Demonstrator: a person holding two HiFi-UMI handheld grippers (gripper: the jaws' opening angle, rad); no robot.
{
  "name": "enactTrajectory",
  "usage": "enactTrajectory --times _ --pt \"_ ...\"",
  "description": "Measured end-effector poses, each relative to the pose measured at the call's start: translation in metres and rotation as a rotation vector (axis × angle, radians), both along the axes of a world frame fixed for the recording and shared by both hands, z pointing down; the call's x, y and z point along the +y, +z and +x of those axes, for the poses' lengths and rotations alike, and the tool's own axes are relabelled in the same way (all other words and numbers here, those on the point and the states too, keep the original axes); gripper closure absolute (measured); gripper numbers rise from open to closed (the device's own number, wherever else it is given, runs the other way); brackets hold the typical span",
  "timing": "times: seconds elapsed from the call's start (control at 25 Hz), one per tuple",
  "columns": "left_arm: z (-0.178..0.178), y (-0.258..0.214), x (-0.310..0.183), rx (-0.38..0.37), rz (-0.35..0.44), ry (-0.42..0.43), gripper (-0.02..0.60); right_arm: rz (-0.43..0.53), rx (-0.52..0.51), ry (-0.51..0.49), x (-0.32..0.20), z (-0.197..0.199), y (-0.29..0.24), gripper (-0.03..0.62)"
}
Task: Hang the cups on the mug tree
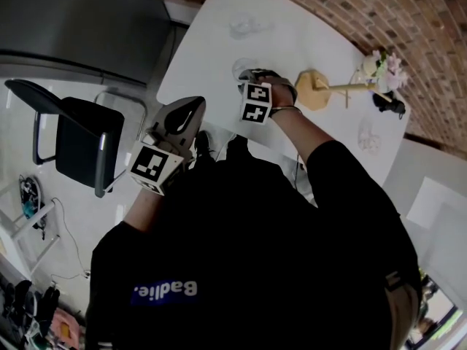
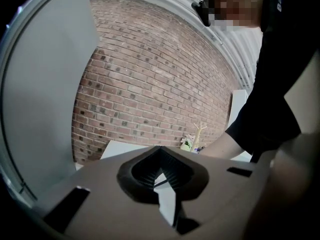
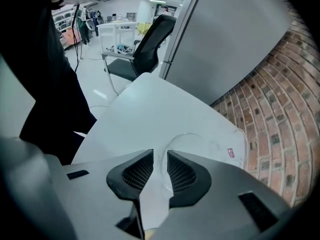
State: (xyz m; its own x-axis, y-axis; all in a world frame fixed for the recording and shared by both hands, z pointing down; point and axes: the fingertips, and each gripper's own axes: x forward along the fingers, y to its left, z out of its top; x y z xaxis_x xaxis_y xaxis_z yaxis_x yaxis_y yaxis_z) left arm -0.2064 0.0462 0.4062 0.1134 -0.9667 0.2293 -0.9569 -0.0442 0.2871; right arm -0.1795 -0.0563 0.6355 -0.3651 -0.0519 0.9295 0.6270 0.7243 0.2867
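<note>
Right tongs (image 3: 160, 156), arm outstretched, seemingly pinch a clear cup (image 3: 202, 141); left tongs (image 2: 161, 154), held back, pressed together.

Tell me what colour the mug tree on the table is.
Light tan, natural wood. The mug tree shows best in the head view.

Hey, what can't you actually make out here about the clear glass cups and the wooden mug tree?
1. Clear glass cup at the right gripper, right gripper view: the wall is see-through, so pad contact is unclear.
2. Wooden mug tree, head view: pegs too small to count.
3. Another clear glass cup, head view: faint against the white table; handle unreadable.
</note>
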Motion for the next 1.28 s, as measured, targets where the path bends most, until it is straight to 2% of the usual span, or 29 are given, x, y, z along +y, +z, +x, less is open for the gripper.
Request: enactTrajectory --times 0.32,0.68,0.92,1.28 --pt "-0.007 -0.001 0.017 -0.006 0.000 -0.047 0.580 0.045 0.142 -0.040 -0.001 0.001 0.018 0.516" --pt "-0.009 -0.001 0.026 -0.007 0.006 -0.049 0.579 0.008 0.173 -0.044 -0.002 0.002 0.019 0.535" --pt "-0.004 -0.001 0.019 -0.007 0.003 -0.027 0.580 -0.041 0.116 -0.015 -0.005 0.009 0.012 0.542" --pt "0.012 0.009 -0.016 -0.030 -0.014 0.089 0.578 -0.167 -0.098 0.126 -0.013 0.020 -0.013 0.543"
